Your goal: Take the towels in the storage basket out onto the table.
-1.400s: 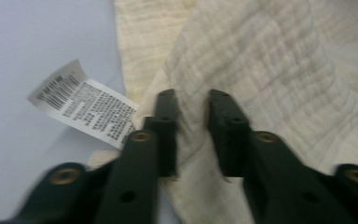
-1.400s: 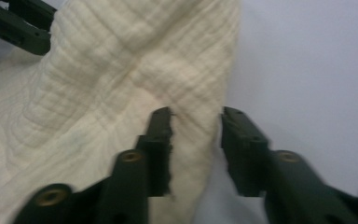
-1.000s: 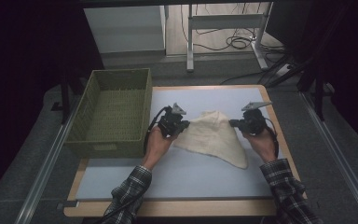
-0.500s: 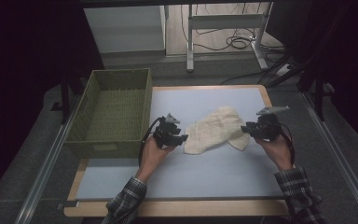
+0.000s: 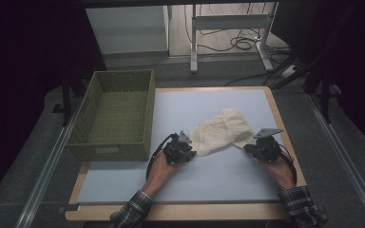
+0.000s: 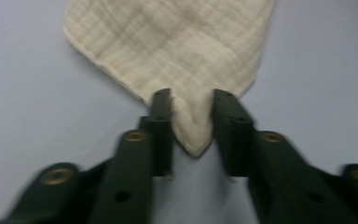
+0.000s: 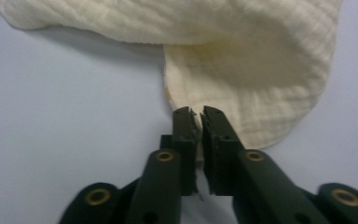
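A cream waffle-weave cloth [image 5: 221, 129] lies rumpled on the pale blue tabletop [image 5: 209, 183]. My left gripper [image 5: 192, 153] is at the cloth's near left corner. In the left gripper view the jaws [image 6: 192, 100] have just been closing and now press both sides of that corner of the cloth [image 6: 177, 46]. My right gripper [image 5: 247, 147] is at the near right corner. Its jaws [image 7: 196, 114] have also just been closing and are nearly together, pinching the edge of the cloth [image 7: 242, 60].
A green woven basket [image 5: 107, 148] stands empty at the table's left side, close to my left hand. The wooden table rim [image 5: 285, 142] runs just right of my right gripper. Bare blue surface lies between my hands and the front edge.
A second ago both grippers held the cloth spread farther back. They let it drop in a heap, came down towards me, and now close on its two near corners.
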`<control>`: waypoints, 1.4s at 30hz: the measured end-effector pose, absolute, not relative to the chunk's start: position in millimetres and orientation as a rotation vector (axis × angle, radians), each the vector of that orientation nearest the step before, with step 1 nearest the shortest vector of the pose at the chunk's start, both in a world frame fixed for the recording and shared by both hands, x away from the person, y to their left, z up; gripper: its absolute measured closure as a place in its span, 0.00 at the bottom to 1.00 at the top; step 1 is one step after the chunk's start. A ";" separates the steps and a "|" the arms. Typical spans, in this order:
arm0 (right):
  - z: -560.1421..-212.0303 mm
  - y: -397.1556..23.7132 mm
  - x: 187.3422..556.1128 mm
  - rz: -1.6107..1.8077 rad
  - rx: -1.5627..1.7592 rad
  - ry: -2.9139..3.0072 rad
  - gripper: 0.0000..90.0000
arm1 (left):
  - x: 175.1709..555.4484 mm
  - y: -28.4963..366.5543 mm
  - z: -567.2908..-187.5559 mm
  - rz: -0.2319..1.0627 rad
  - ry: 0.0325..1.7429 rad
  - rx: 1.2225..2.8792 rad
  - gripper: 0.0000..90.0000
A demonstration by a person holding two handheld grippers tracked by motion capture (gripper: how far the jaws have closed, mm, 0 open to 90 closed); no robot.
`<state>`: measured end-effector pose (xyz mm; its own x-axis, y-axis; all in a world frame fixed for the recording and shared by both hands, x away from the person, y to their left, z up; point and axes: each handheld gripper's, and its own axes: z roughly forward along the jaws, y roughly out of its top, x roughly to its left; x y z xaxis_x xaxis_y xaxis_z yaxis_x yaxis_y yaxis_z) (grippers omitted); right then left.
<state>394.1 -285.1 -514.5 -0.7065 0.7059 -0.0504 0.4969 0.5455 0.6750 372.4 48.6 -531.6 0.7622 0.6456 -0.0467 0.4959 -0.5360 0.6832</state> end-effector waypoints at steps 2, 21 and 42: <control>-513.6 -285.3 393.9 0.932 0.992 2.470 0.96 | 372.3 47.0 -530.3 0.287 0.840 2.263 0.97; -496.0 -321.6 279.2 1.098 0.981 2.585 0.87 | 281.4 102.4 -510.4 0.106 0.793 2.204 0.72; -486.9 -285.8 412.3 1.099 1.038 2.425 0.76 | 427.4 34.5 -505.6 0.220 0.912 2.174 0.67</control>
<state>412.3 -285.8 -486.9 -0.7014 0.7118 0.0363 0.4966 0.4516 0.7412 427.4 34.5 -505.6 0.7307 0.6715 -0.1229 0.5416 -0.4606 0.7032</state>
